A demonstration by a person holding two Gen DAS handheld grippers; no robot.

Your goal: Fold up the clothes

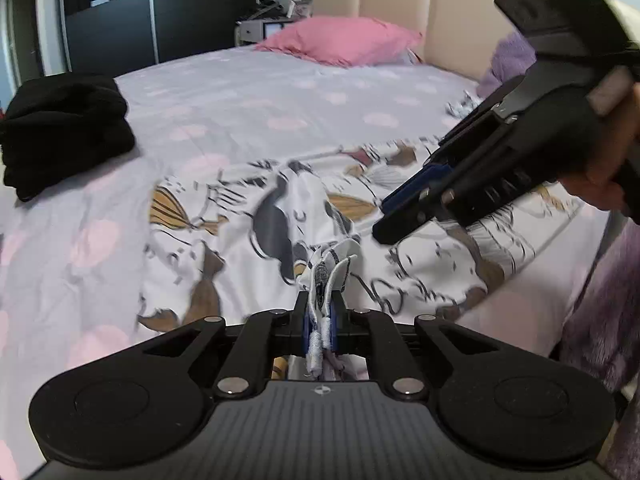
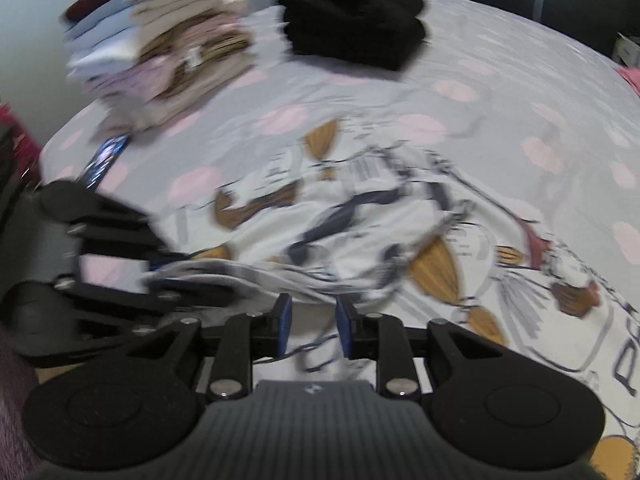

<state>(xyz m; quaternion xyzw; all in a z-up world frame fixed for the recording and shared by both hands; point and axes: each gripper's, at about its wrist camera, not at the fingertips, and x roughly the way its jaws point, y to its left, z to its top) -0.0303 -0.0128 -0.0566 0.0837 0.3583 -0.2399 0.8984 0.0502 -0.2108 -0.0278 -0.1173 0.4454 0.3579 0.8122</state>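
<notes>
Clamped between my left gripper [image 1: 320, 312] jaws is the printed garment's [image 1: 280, 216] bunched edge. My right gripper [image 2: 313, 322] hovers part-open above it, gripping nothing.

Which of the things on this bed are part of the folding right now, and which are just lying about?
In the job:
- printed white garment, spread on the bed
- left tool, shut on its edge
- right tool, open over it

Lying about:
- black folded clothes
- pink pillow
- stack of folded clothes
</notes>
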